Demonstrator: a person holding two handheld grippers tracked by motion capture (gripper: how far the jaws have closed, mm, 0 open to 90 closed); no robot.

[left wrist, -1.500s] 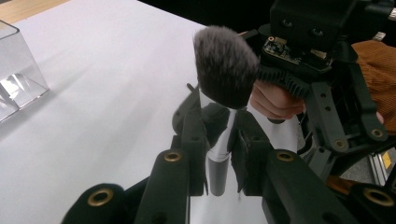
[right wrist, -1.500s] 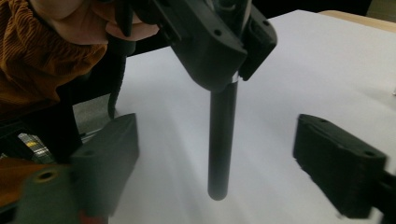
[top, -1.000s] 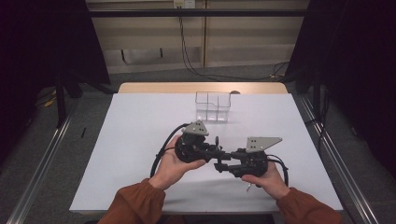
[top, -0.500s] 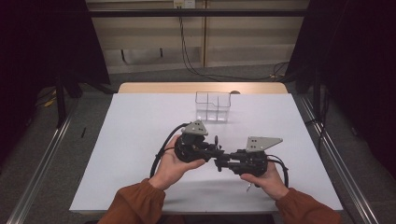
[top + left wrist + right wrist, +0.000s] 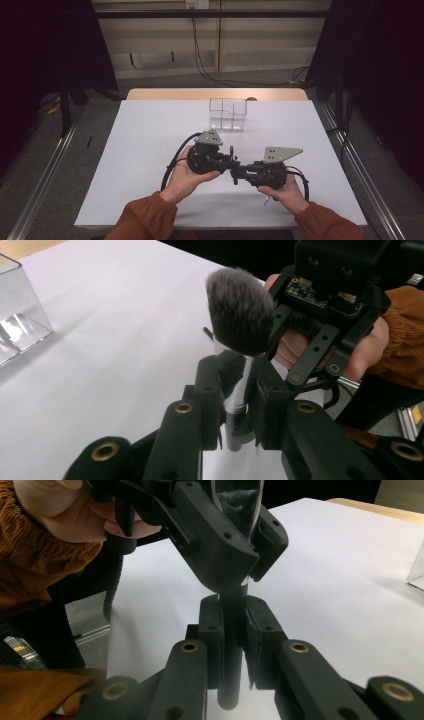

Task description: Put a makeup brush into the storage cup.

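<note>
Both grippers clamped one makeup brush (image 5: 235, 310) above the table (image 5: 150, 130): left gripper (image 5: 235, 405) on its metal ferrule; right gripper (image 5: 232, 630), jaws just closing, on the handle; light, stiff shaft, soft bristles.

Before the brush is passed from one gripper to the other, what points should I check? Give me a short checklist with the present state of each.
1. Left gripper shut on the makeup brush at the silver ferrule: ok.
2. Right gripper, whose jaws have just been closing, has the black handle between them: ok.
3. Right pads pressing firmly enough to take over: cannot tell.
4. Brush lifted off the table: ok.
5. Clear organizer apart from both grippers: ok.
6. Organizer compartments free: cannot tell.
</note>
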